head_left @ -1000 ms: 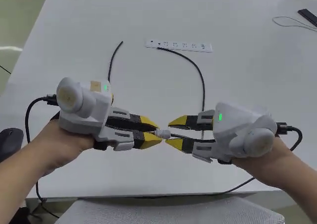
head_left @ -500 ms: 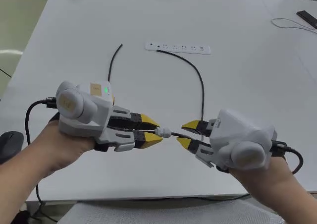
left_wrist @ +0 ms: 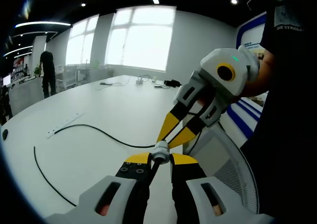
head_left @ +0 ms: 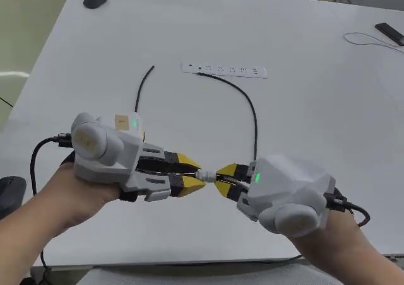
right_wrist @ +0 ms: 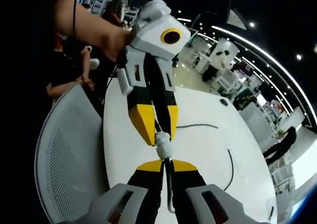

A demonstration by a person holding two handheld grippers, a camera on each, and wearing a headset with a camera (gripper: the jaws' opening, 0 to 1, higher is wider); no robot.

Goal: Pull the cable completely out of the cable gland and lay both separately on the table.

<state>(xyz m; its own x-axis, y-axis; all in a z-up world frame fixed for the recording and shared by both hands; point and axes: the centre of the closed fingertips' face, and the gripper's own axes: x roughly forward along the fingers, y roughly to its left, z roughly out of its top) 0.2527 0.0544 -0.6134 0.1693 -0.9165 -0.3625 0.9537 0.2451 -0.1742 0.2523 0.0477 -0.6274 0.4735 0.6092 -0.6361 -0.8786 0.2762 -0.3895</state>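
From the head view, the left tool (head_left: 201,174) and right tool (head_left: 219,179) meet nose to nose above the near edge of the tabletop (head_left: 315,108). The small white gland (head_left: 207,174) sits between their yellow tips. I'd say they are held this close so each can brace against the other for a straight pull. The left tool is clamped on the gland. The black cable (head_left: 252,115) runs out behind the right tool and curves away across the tabletop toward a power strip (head_left: 224,69), well beyond both tools.

In the left gripper view, the gland (left_wrist: 159,150) is pinched right at the left tool's (left_wrist: 159,158) tips. It is a pale, rounded, ribbed fitting. The right tool (left_wrist: 166,140) comes in just ahead of it, its jaws narrowed to a thin wedge. The cable (left_wrist: 99,134) lies slack on the tabletop (left_wrist: 99,105) beyond.

In the right gripper view, the right tool (right_wrist: 167,165) looks closed on the cable (right_wrist: 169,184), which passes down between its jaws. The gland (right_wrist: 162,143) is just past its tips, held by the left tool (right_wrist: 161,135) opposite. The cable is thin, black and limp, and not yet out of the gland. Gripping right beside the gland should keep it from bending when pulled.
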